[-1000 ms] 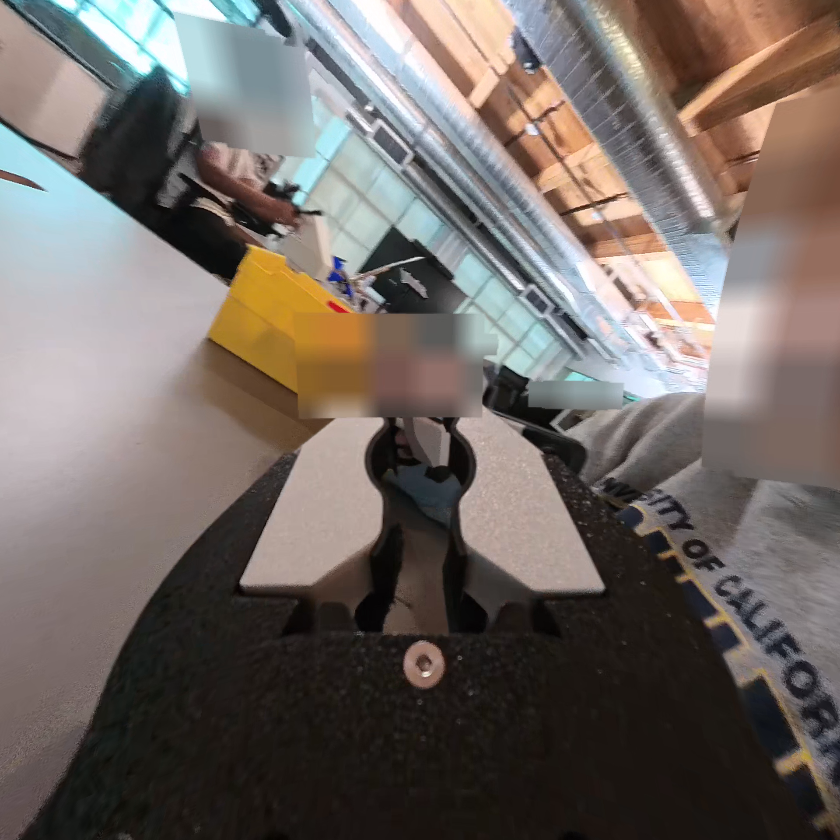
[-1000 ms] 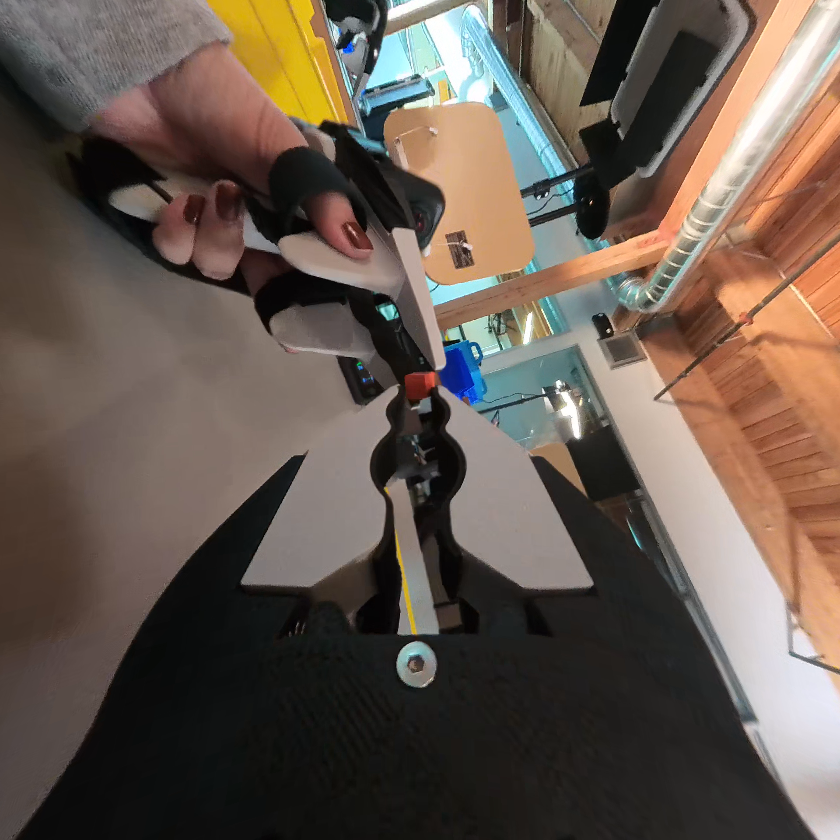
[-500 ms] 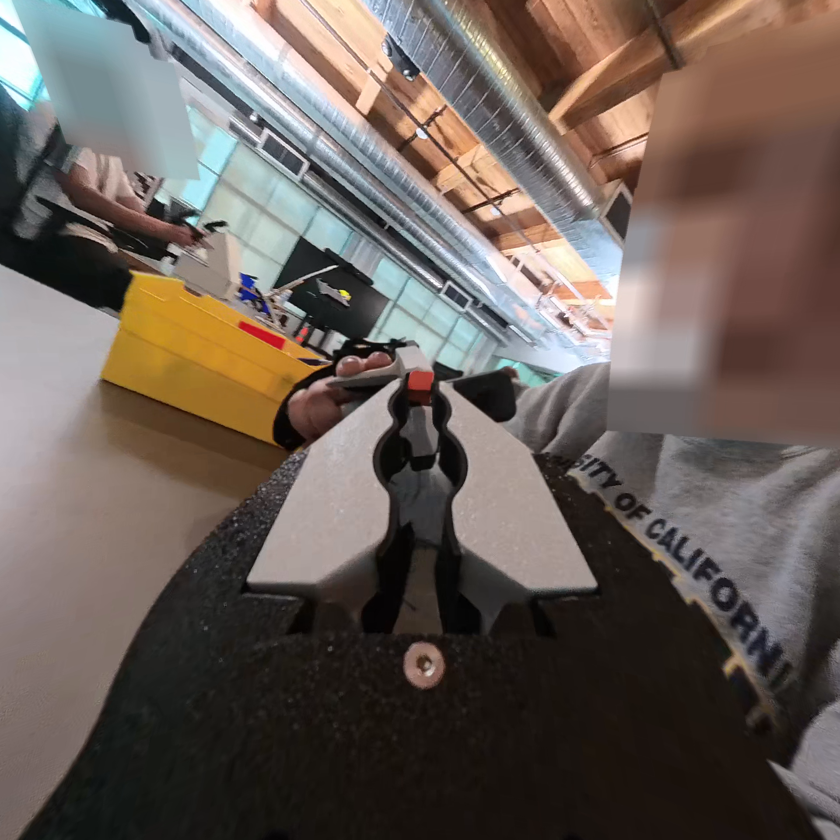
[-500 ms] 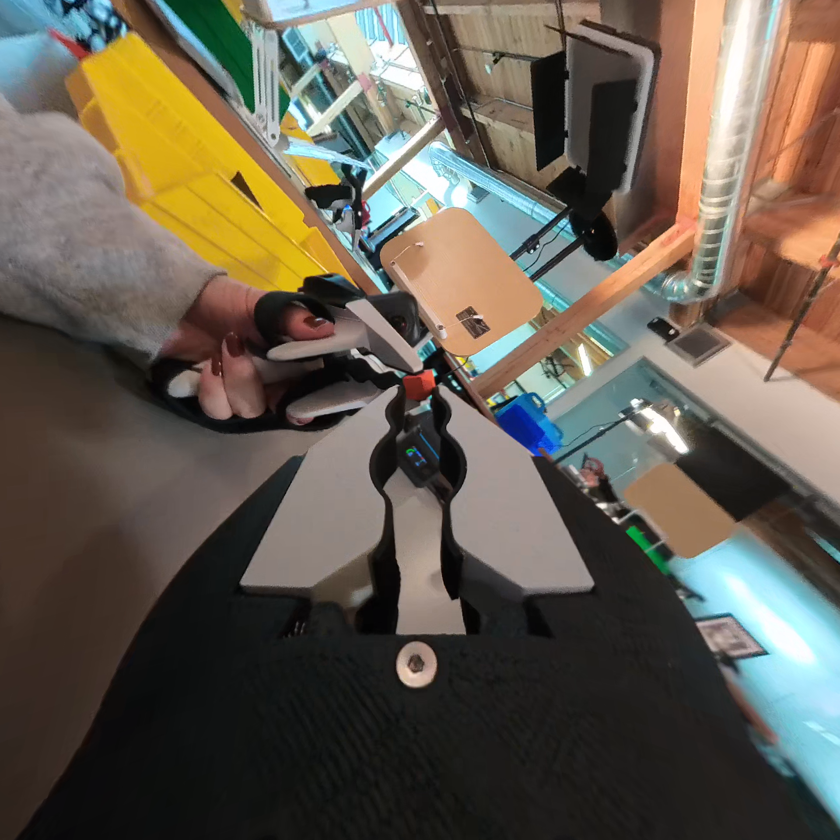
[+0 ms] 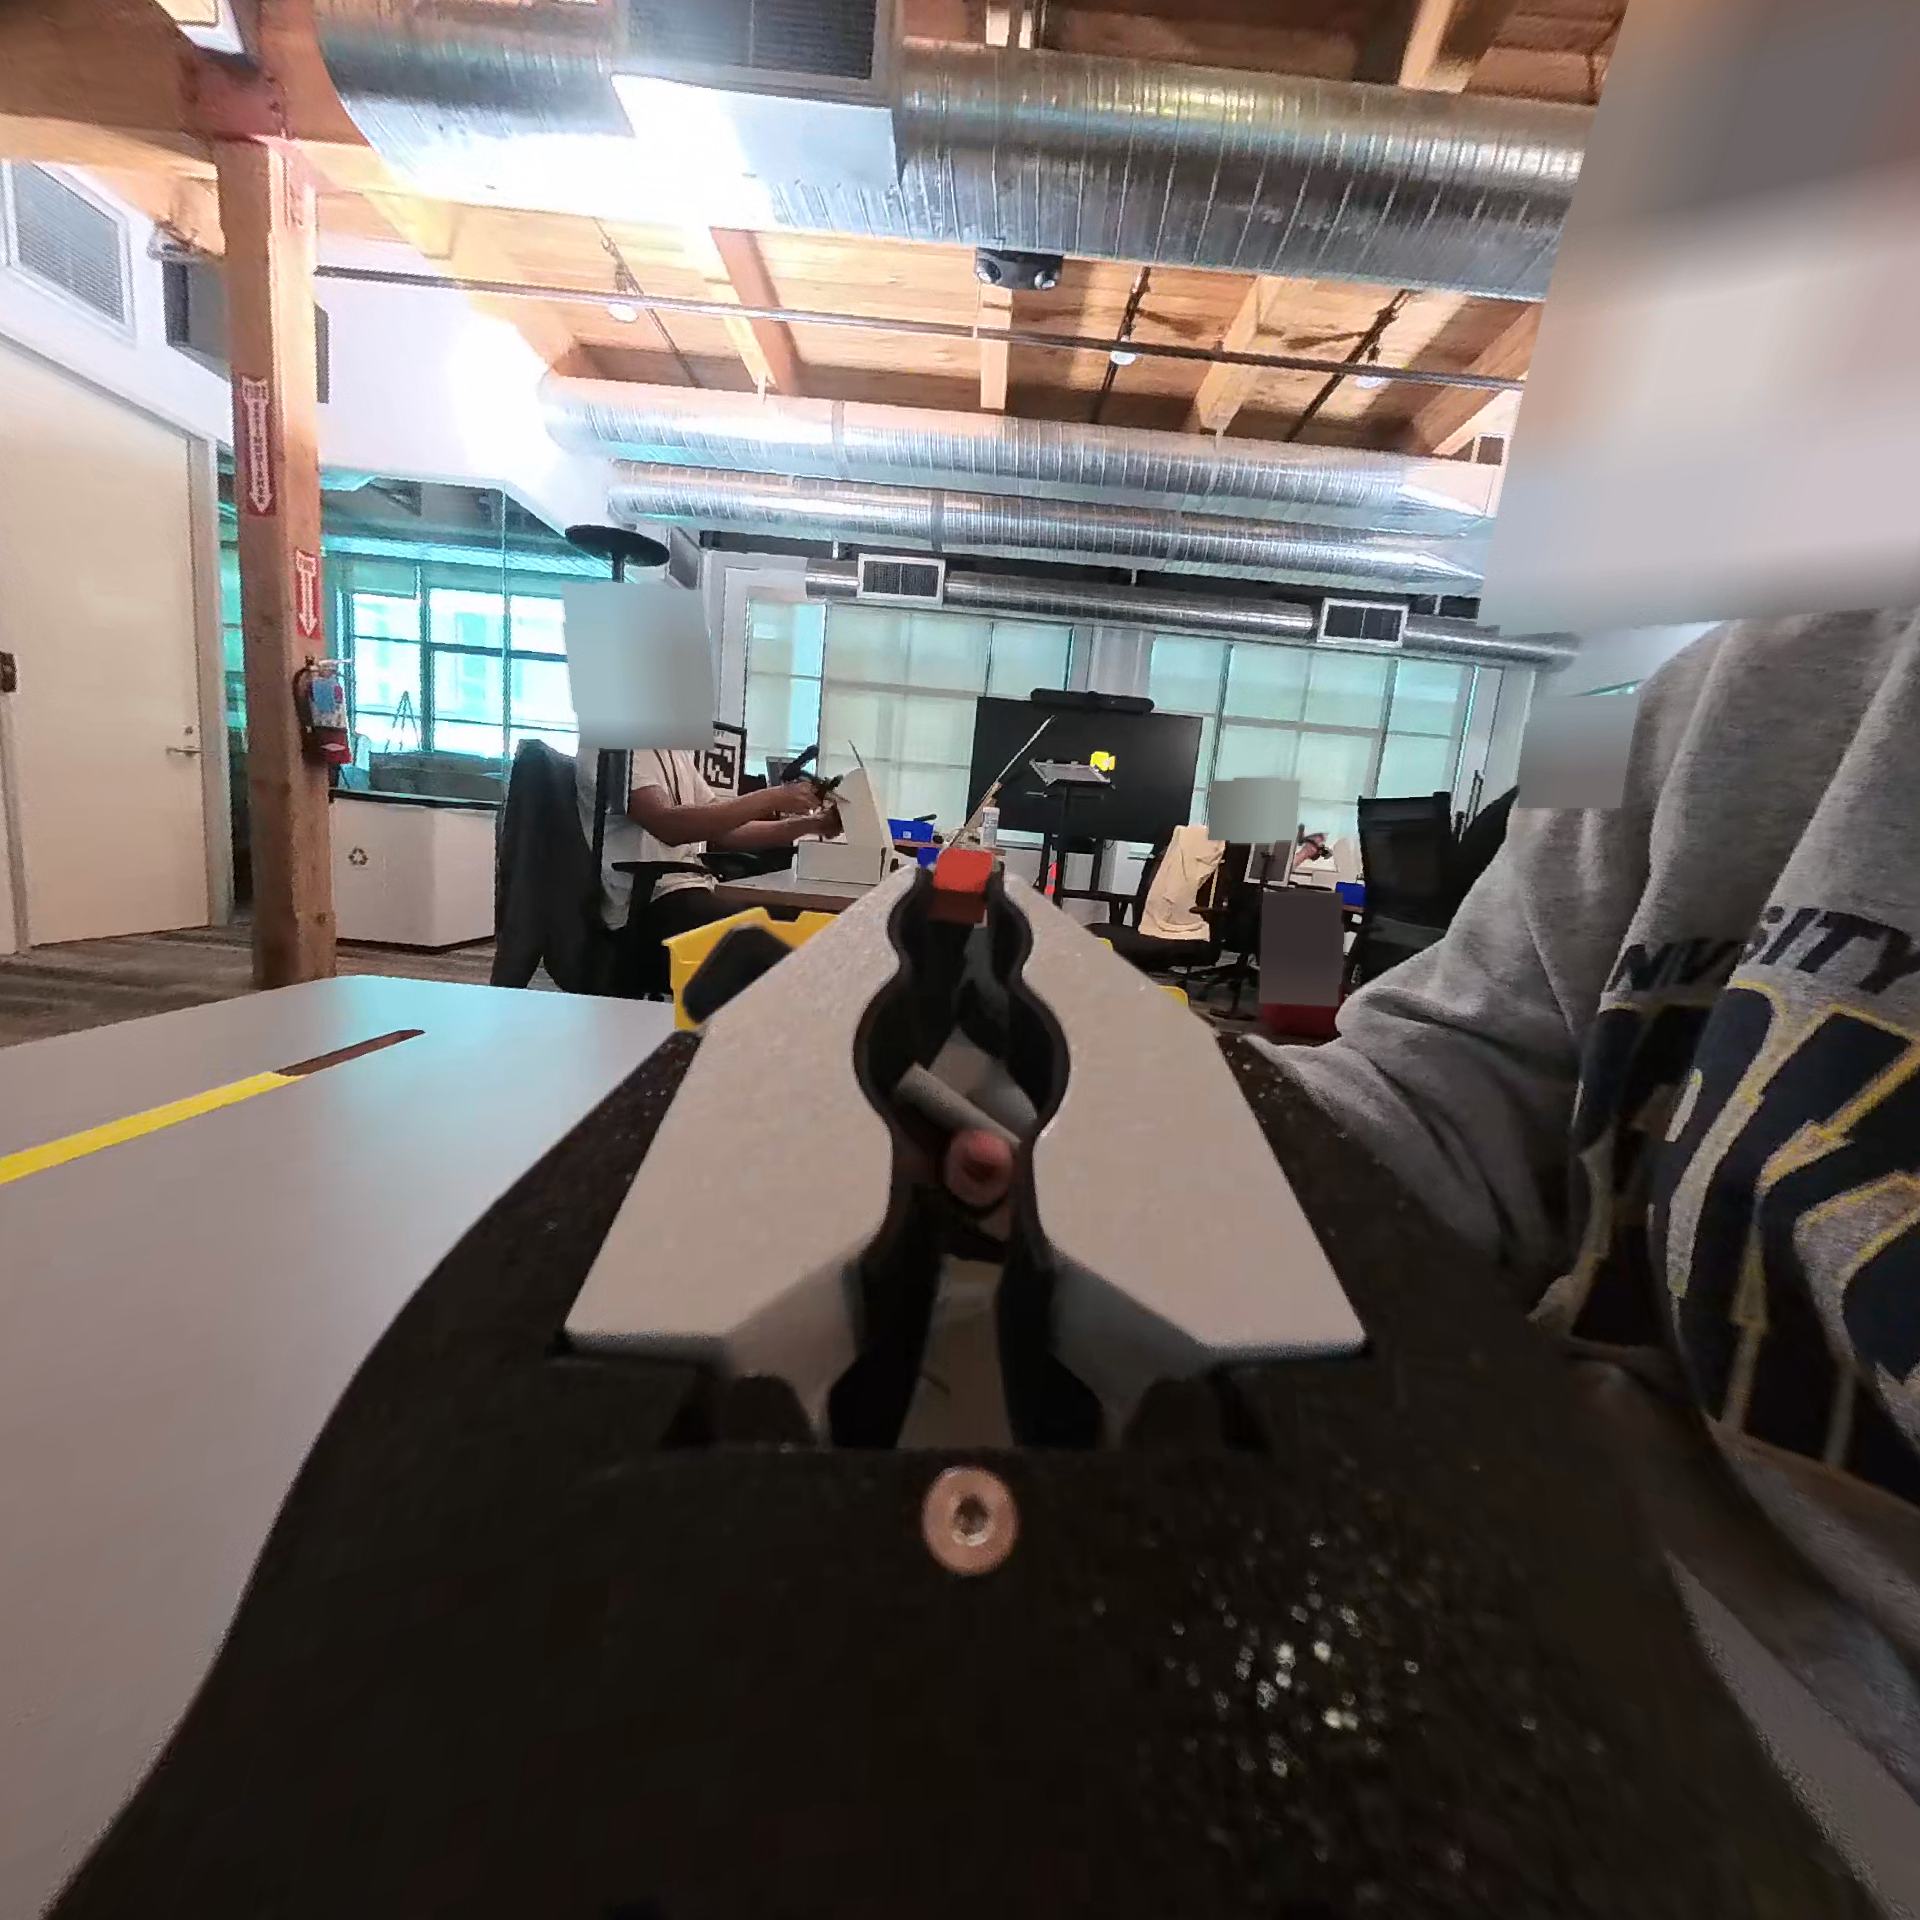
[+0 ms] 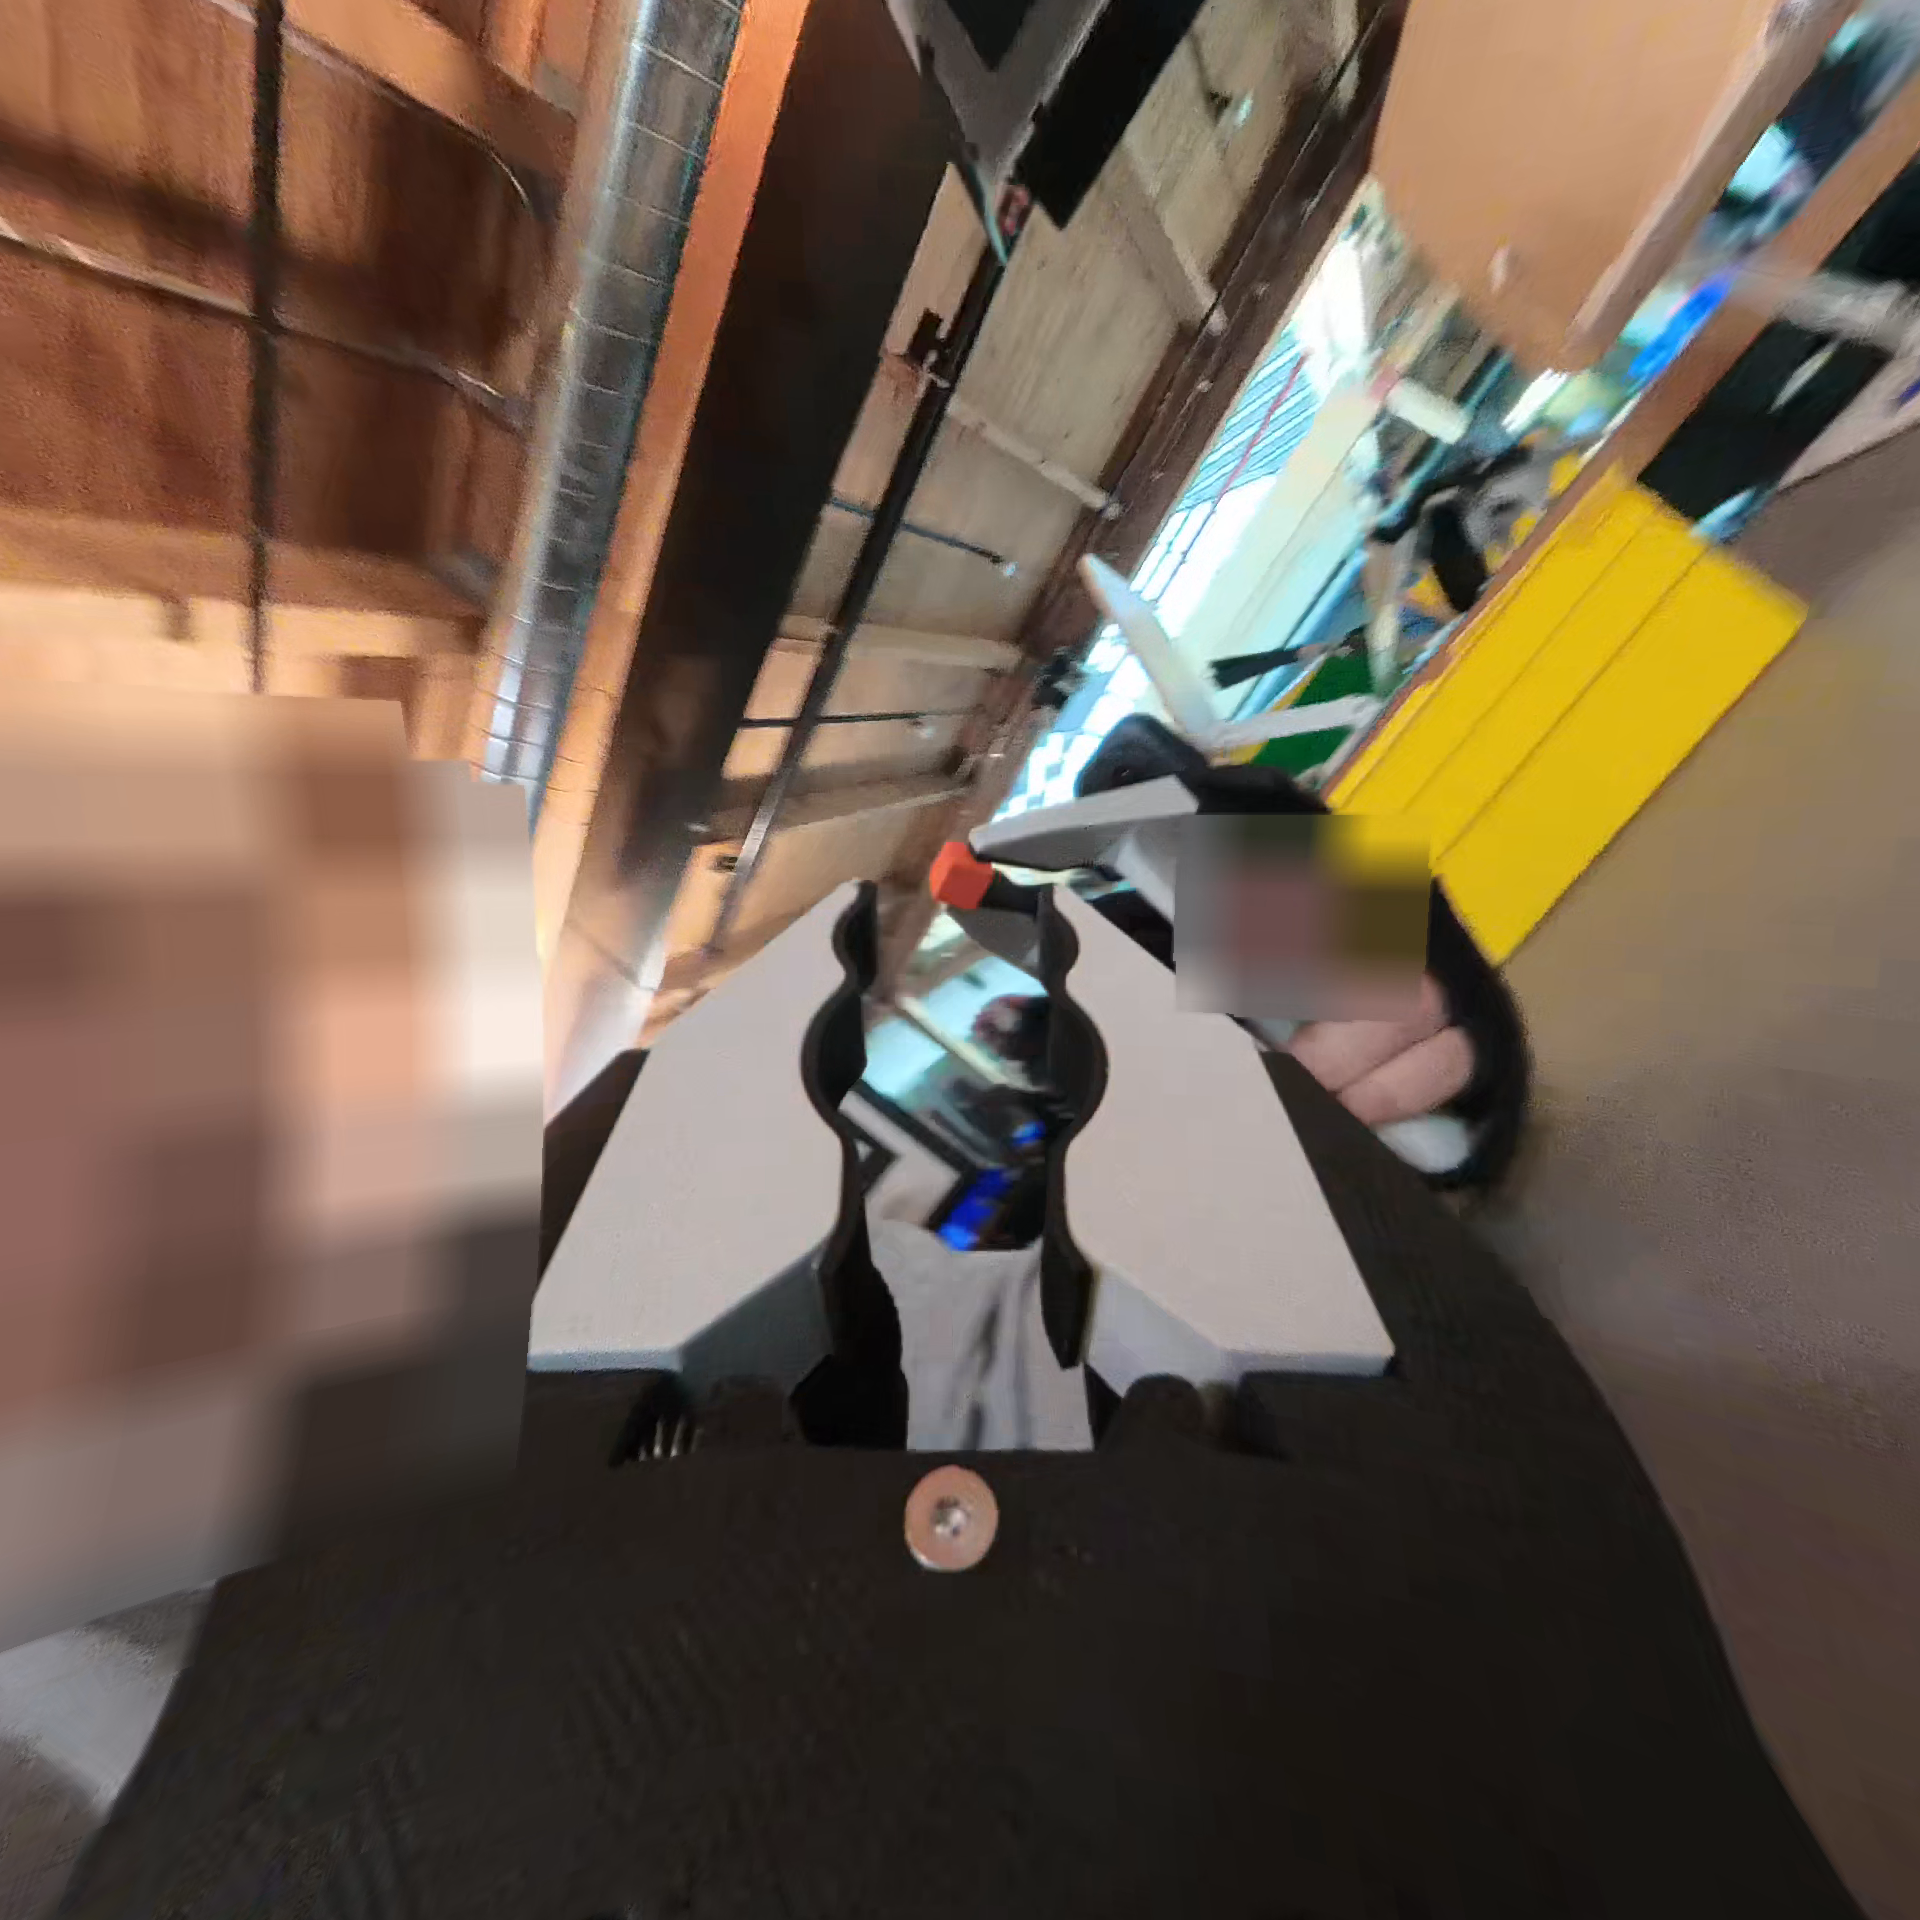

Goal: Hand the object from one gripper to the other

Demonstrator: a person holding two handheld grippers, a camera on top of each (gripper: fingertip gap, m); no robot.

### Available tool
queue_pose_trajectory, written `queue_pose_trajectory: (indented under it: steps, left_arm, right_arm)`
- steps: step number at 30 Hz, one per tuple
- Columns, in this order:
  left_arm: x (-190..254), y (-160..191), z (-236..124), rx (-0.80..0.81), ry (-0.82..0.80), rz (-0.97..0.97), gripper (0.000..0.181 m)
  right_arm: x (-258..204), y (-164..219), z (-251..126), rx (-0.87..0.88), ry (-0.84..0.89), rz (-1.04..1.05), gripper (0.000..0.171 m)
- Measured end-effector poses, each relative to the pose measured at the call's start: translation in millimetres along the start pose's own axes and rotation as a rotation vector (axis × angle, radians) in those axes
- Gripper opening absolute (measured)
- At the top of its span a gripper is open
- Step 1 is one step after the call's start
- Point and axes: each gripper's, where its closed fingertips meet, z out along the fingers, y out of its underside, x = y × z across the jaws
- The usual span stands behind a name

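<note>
**My count of what I see**

I count two grippers: the left gripper (image 5: 958, 871) and the right gripper (image 6: 956, 894). Each one has two grey fingers (image 5: 769, 1122).

I count one small red block (image 5: 958, 896).

I count one grey table (image 5: 208, 1247), with one yellow strip (image 5: 135, 1122) on it.

There are yellow bins (image 6: 1558, 686) in a stack, but they are too blurry for me to count.

Far back in the room I count one wooden post (image 5: 275, 623), one white door (image 5: 99, 675), one red fire extinguisher (image 5: 327, 717), one big black screen (image 5: 1086, 769) and one person sitting at a desk (image 5: 665, 831).
</note>
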Motion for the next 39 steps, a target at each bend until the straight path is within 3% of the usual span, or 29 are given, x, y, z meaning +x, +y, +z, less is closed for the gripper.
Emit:
queue_pose_trajectory:
  steps: [5, 11, 22, 25, 30, 34, 39]
  left_arm:
    - [4, 2, 4, -0.01, 0.02, 0.013, 0.008]
    - [9, 6, 8, -0.009, 0.054, -0.014, 0.008]
    - [6, 10, 9, -0.024, 0.046, -0.071, 0.009]
    - [-1, 15, 8, -0.048, 0.024, -0.143, 0.011]
    - [-24, 16, 2, -0.028, -0.056, -0.323, 0.044]
    - [-34, 25, -3, -0.068, -0.097, -0.429, 0.045]
    - [-19, 34, 0, -0.109, 0.057, -0.677, 0.035]
  right_arm:
    - [-7, 10, 6, -0.022, -0.119, 0.173, 0.026]
    - [-13, 12, 8, -0.011, -0.179, 0.203, 0.022]
    - [-7, 11, 7, 0.006, -0.137, 0.146, 0.009]
    - [-2, 7, 4, -0.005, -0.045, -0.016, 0.008]
    - [16, 3, -7, -0.147, 0.307, -0.632, 0.008]
    - [16, 0, -11, -0.238, 0.473, -1.094, 0.008]
    - [18, 11, -10, -0.361, 0.524, -1.476, 0.008]
